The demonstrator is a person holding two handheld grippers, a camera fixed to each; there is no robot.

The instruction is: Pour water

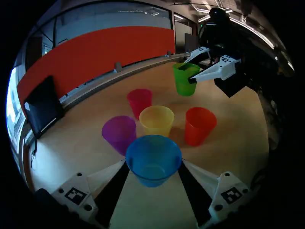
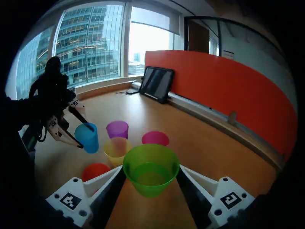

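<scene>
The left gripper (image 1: 153,163) has its jaws closed partway on the blue cup (image 1: 153,160), one finger pressing each side of the cup wall. The blue cup is upright, at the near edge of the group. In the right gripper view, the same cup (image 2: 87,137) stands at the left of the group, clamped between the left gripper's black-tipped fingers (image 2: 81,116).

The right gripper (image 2: 151,168) has its jaws closed partway on the green cup (image 2: 151,172), one finger on each side. The green cup is upright. In the left gripper view, it (image 1: 185,79) sits at the far right of the surface (image 1: 236,126), apart from the other cups.

Whether either held cup contains water cannot be determined.

Four cups stand on the surface between the two held cups:
- yellow cup (image 1: 156,120), centre;
- purple cup (image 1: 119,133), left of the yellow cup;
- pink cup (image 1: 139,101), beyond the yellow cup;
- red cup (image 1: 199,125), right of the yellow cup.

An orange partition (image 1: 99,53) runs along the far edge of the surface.
</scene>
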